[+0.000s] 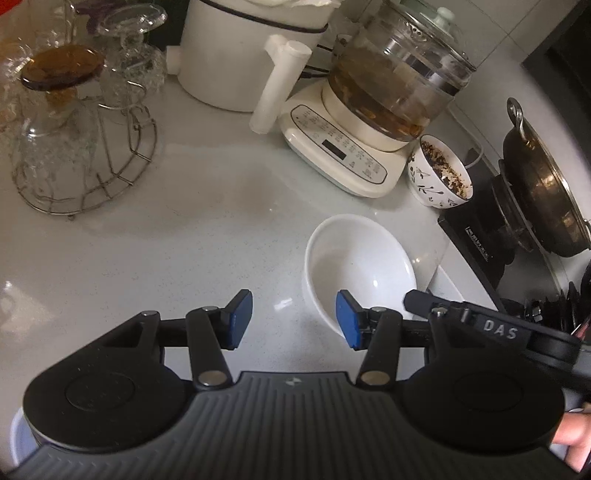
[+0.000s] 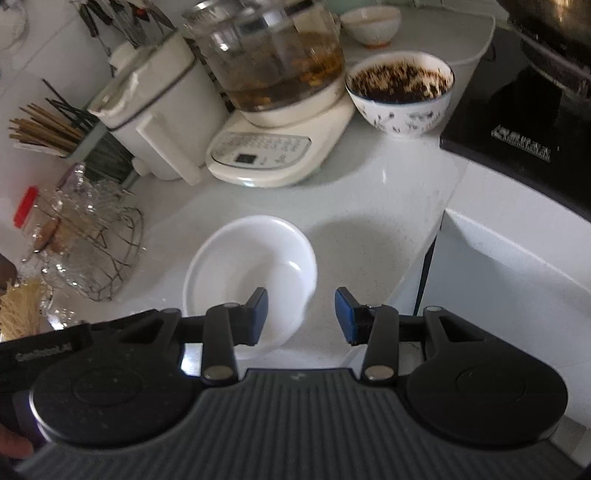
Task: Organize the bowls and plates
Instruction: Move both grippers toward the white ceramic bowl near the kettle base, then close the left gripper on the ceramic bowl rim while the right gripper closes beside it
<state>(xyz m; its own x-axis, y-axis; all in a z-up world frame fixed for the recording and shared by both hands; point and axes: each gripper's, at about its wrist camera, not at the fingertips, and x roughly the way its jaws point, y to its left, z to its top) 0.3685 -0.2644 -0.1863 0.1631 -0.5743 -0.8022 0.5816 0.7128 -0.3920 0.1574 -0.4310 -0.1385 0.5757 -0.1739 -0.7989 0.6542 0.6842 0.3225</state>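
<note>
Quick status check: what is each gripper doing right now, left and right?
Left gripper: open, holding nothing; its right finger overlaps the white bowl.
Right gripper: open, holding nothing, just above the same bowl's near rim.

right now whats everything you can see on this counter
white bowl: 1, empty, counter's near edge
patterned bowl: 1, white, dark residue, beside kettle base
small bowl: 1, pale, behind kettle
glass kettle: 1, brown liquid, cream base
white appliance: 1, back
wire rack: 1, glassware, left
chopsticks: a bundle, back left
wok: 1, dark, on stove
left hand-held gripper: open
right hand-held gripper: open
</note>
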